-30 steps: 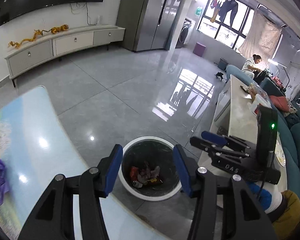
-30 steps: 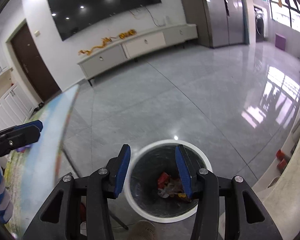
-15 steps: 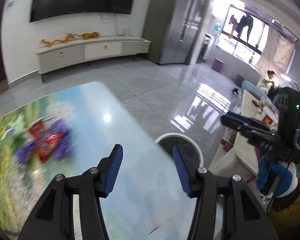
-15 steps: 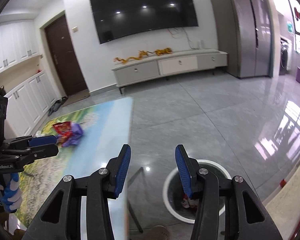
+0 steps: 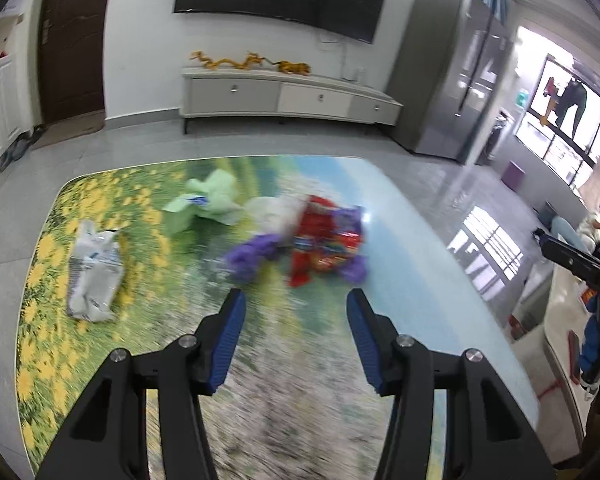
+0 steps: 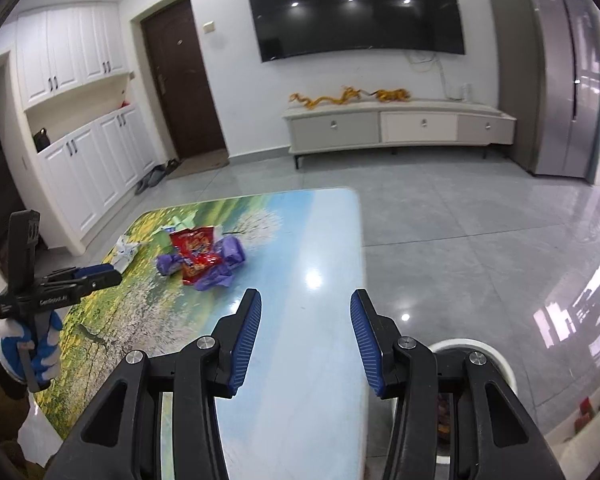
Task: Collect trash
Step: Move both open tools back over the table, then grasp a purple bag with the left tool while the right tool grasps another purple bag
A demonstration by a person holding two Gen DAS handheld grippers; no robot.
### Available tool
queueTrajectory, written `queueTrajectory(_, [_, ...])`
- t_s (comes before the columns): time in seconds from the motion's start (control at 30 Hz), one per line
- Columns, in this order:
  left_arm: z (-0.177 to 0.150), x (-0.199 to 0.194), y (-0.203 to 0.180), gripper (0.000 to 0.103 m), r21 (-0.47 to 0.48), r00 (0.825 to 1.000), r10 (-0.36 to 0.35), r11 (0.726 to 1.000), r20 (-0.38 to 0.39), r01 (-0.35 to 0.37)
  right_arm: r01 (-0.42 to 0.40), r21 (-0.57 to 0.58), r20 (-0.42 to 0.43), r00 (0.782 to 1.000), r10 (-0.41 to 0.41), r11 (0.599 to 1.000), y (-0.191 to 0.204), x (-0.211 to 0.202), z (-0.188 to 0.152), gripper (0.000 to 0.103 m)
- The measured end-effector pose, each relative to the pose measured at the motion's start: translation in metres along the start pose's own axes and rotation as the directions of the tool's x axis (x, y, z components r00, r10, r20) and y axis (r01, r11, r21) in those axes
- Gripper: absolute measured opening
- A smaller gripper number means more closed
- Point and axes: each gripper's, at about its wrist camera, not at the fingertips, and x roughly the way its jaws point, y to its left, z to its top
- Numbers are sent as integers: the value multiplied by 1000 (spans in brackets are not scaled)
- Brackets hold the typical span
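Observation:
Trash lies on the landscape-print table (image 5: 404, 248): a red snack wrapper (image 5: 324, 240) on purple plastic (image 5: 252, 258), a green bag (image 5: 208, 202) and a white wrapper (image 5: 94, 276). My left gripper (image 5: 296, 312) is open and empty, just short of the red wrapper. My right gripper (image 6: 305, 312) is open and empty over the table's near right edge (image 6: 320, 360). The red wrapper (image 6: 194, 254) and purple plastic (image 6: 232, 254) lie ahead to its left. The white-rimmed trash bin (image 6: 496, 360) stands on the floor at right, mostly hidden by a finger.
The left gripper (image 6: 100, 274) shows in the right wrist view at left; the right one (image 5: 580, 260) shows at the left view's right edge. A TV cabinet (image 6: 400, 126) and fridge (image 6: 560, 80) stand at the far wall. Grey tile floor (image 6: 480, 220) surrounds the table.
Both grippers have swung away from above the trash bin to face the table. The trash pile has come into view ahead of the left gripper. Both stay open.

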Motion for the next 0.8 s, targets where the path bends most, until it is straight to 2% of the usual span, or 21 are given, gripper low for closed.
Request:
queueTrajectory(0.13, [15, 32, 22, 51, -29, 1000, 10, 1000, -23, -11, -50, -7, -40, 998, 49, 999, 13, 45, 20, 46])
queueTrajectory(0.3, [31, 73, 29, 50, -6, 998, 12, 1000, -62, -12, -129, 2, -102, 986, 128, 992, 30, 114, 39, 47])
queueTrajectory(0.53, [36, 108, 31, 50, 35, 993, 18, 999, -115, -14, -206, 23, -153, 966, 207, 978, 56, 194, 53, 55])
queueTrajectory(0.63, [32, 115, 33, 45, 37, 991, 9, 999, -130, -4, -207, 17, -183, 961, 207, 978, 62, 217, 51, 55])
queueTrajectory(0.7, [29, 117, 31, 39, 41, 991, 5, 999, -136, 0, -207, 21, -200, 958, 207, 978, 63, 226, 49, 55])
queueTrajectory(0.73, [28, 118, 31, 32, 41, 990, 4, 999, -143, 2, -207, 21, -208, 956, 207, 978, 64, 229, 47, 55])
queueTrajectory(0.8, [26, 117, 28, 29, 47, 991, 0, 999, -137, 6, -226, 28, -214, 950, 227, 974, 64, 230, 42, 55])
